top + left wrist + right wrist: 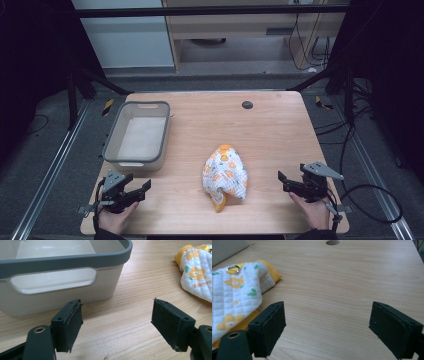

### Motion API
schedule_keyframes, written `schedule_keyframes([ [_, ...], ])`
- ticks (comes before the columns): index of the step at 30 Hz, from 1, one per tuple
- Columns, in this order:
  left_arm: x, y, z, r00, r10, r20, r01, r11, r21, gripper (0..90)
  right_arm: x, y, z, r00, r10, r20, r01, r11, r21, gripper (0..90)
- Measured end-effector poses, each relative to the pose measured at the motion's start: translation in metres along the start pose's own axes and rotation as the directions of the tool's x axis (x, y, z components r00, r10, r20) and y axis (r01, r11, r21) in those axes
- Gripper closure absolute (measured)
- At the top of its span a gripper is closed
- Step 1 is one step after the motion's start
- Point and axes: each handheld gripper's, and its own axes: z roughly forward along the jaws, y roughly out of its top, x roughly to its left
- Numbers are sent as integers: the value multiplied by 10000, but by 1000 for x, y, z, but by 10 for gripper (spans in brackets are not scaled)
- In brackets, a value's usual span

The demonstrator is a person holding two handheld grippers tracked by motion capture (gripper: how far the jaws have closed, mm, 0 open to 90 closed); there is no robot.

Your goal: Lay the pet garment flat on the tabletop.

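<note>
Light wooden table (270, 125): white quilted cloth with orange flower print and yellow trim (225, 176), crumpled, near the middle toward the front edge; grey-rimmed pale plastic tub (136, 137) at the left, well apart from it. Left gripper (134, 190) at front left just before the tub, jaws spread wide, holding nothing. Right gripper (286, 182) at front right, beside the cloth without touching, jaws likewise wide apart and bare.

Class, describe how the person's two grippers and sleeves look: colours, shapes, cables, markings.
Both the left gripper and the right gripper are black, each with two blocky jaws faced with flat dark pads. A grey three-cornered plate tops each. Brass-ringed holes mark the jaw arms. Black cables trail off. Sleeves look dark.
</note>
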Motion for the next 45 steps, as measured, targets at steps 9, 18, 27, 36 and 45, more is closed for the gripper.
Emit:
schedule_keyframes([
  [9, -9, 2, -4, 9997, 109, 226, -99, 9990, -432, 275, 10, 0, -2, 9994, -170, -302, 156, 9988, -454, 202],
  [18, -20, 15, -7, 9988, 340, 359, -311, 9963, -805, 284, 12, 6, -4, 9982, -132, -584, 104, 9988, -488, 229],
  [27, -24, 36, -9, 9978, 332, 582, -267, 9937, -1090, 284, 12, 26, -9, 9969, -349, -703, 290, 9962, -825, 271],
  [36, -33, 55, 3, 9948, 659, 771, -571, 9922, -1111, 291, 10, 43, -7, 9954, -392, -869, 308, 9949, -963, 276],
  [45, -52, 78, 22, 9904, 1046, 908, -944, 9895, -1099, 292, 16, 63, 2, 9915, -516, -1191, 384, 9931, -1105, 272],
])
